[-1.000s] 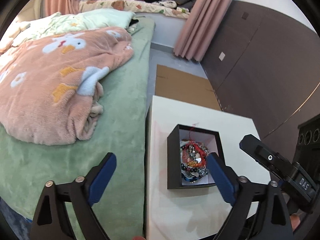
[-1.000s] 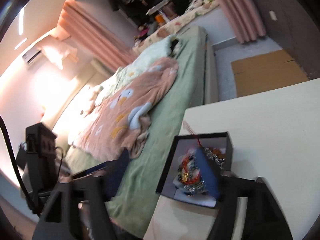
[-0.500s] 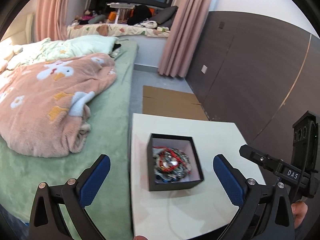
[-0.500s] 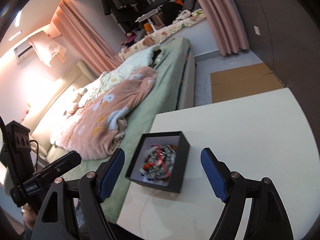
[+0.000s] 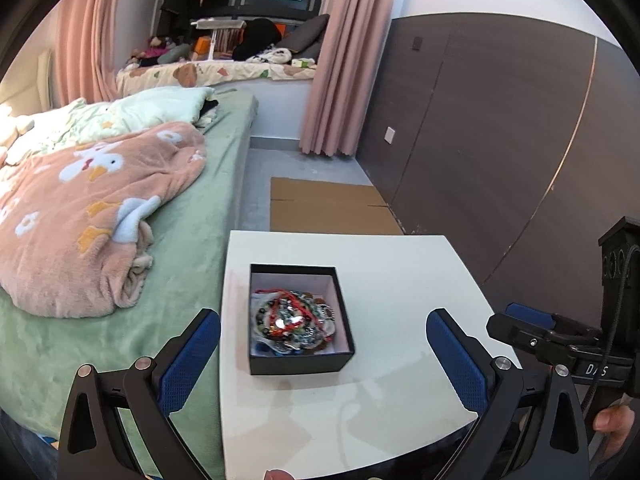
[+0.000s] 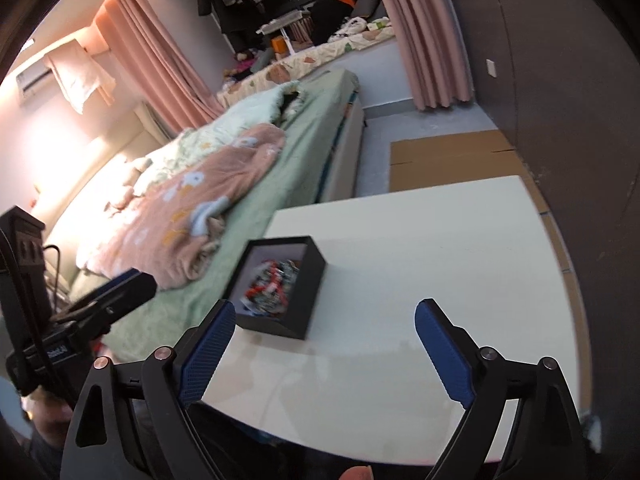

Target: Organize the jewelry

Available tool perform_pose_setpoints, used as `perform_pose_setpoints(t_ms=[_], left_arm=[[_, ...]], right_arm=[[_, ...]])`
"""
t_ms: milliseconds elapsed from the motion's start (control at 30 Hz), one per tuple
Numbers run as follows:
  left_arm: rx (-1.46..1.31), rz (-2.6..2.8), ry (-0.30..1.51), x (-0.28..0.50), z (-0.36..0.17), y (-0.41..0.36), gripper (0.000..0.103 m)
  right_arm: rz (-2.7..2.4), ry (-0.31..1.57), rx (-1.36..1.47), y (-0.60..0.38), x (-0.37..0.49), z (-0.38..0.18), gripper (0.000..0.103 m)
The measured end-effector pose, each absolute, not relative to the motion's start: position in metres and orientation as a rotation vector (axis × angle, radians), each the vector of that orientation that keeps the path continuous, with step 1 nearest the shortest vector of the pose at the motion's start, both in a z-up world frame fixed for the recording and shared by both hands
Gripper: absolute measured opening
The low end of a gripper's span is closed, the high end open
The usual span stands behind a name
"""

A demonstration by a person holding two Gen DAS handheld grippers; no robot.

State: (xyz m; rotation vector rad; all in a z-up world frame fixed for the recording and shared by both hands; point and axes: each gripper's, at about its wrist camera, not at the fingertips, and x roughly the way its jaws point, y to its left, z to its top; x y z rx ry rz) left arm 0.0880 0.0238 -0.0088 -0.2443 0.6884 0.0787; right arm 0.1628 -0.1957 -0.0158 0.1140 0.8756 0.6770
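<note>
Black box (image 5: pixel 301 360) | square, upright on table (image 5: pixel 400 280) | jewelry (image 5: pixel 294 326) heaped inside

In the black box (image 5: pixel 300 362) the jewelry (image 5: pixel 294 322) is a tangled heap, single pieces indistinguishable; the right-wrist view blurs it, the near wall hiding part

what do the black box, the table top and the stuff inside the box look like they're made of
Black box: looks like rigid cardboard, matte black outside with a pale lining and crisp thin walls.
Table top: smooth white surface, probably laminate or painted board; it shows faint reflections, so semi-gloss.
Jewelry: a tangle of glossy beads, probably glass or plastic, shiny metallic bits and red cord; too blurred to tell more.
</note>
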Motion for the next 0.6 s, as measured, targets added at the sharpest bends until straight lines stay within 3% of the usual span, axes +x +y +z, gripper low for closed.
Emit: perform_pose_setpoints(t_ms=[100, 600], left_arm=[[-0.241, 0.090, 0.668, 0.086, -0.006, 0.014, 0.103], [-0.167, 0.081, 0.667, 0.075, 0.006, -0.024, 0.103]], right_arm=[[0.652, 0.865, 0.092, -0.206, 0.161, -0.012, 0.103], [0.650, 0.798, 0.039, -0.245, 0.136, 0.008, 0.103]])
